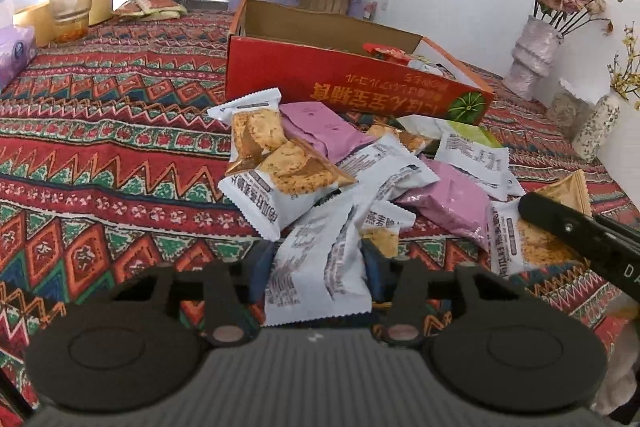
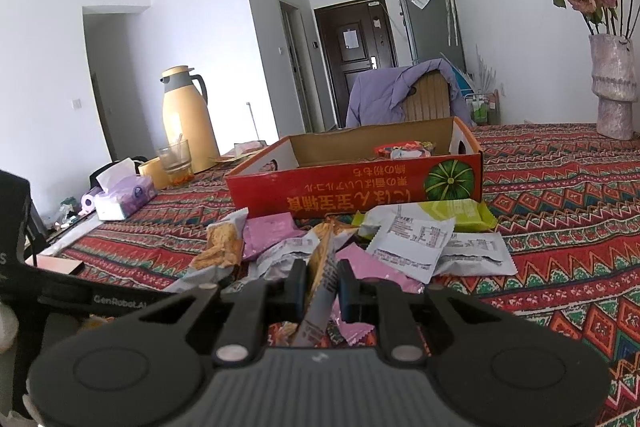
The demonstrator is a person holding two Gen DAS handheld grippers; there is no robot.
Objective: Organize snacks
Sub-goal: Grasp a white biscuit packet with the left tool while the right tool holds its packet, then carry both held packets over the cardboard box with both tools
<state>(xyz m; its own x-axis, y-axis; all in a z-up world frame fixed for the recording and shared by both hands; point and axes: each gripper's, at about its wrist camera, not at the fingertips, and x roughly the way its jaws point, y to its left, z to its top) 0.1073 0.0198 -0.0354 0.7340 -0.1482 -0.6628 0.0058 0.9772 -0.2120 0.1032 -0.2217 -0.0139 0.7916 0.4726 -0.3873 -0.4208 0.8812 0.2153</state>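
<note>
A heap of snack packets (image 1: 360,171) lies on the patterned tablecloth in front of an open red cardboard box (image 1: 320,75): white cracker packets, pink ones (image 2: 272,231) and a green one (image 2: 464,213). My left gripper (image 1: 318,261) is at the near edge of the heap, its blue pads pressed against a crumpled white snack packet (image 1: 316,267). My right gripper (image 2: 322,283) is shut on a cracker packet (image 2: 320,275) held edgewise between its fingers. One of those fingers (image 1: 556,221) shows at the right of the left wrist view. A few packets (image 2: 404,149) lie in the right end of the box (image 2: 360,183).
A yellow thermos (image 2: 188,119), a glass (image 2: 176,159) and a purple tissue box (image 2: 124,197) stand at the back left. A vase of dried roses (image 2: 614,87) stands at the back right. A chair with a purple jacket (image 2: 404,95) is behind the box.
</note>
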